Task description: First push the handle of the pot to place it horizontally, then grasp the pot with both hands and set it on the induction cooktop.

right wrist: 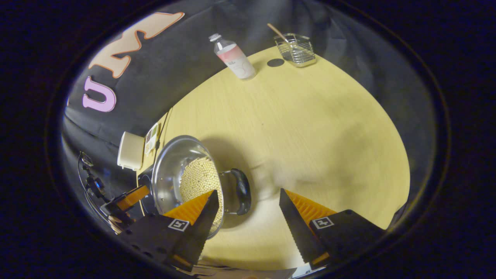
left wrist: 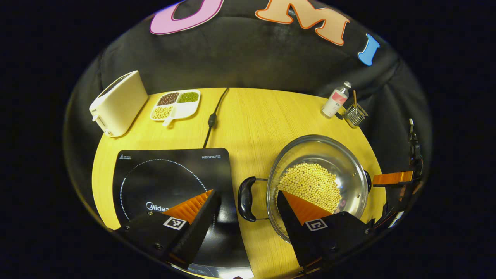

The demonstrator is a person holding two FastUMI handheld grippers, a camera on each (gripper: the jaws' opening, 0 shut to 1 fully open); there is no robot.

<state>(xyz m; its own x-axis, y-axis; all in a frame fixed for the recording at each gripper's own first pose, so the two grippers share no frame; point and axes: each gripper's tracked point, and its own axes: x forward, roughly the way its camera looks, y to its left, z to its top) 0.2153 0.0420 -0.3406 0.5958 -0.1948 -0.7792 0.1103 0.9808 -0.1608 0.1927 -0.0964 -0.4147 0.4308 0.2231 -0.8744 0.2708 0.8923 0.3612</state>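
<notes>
I hold both grippers spread and empty on either side of the pot (left wrist: 317, 182), which sits on the yellow table (left wrist: 255, 120) just right of the induction cooktop (left wrist: 170, 182). The left gripper (left wrist: 245, 211) frames the near black handle (left wrist: 245, 198); the right gripper (right wrist: 248, 211) faces the opposite handle (right wrist: 242, 190). Both handles appear level, so I judge the two-handed grasp is next: each gripper must close squarely on a handle before lifting the bean-filled pot across.

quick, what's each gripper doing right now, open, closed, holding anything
Left gripper: jaws open, holding nothing, straddling the pot's black handle.
Right gripper: jaws open, holding nothing, at the pot's other handle.
</notes>
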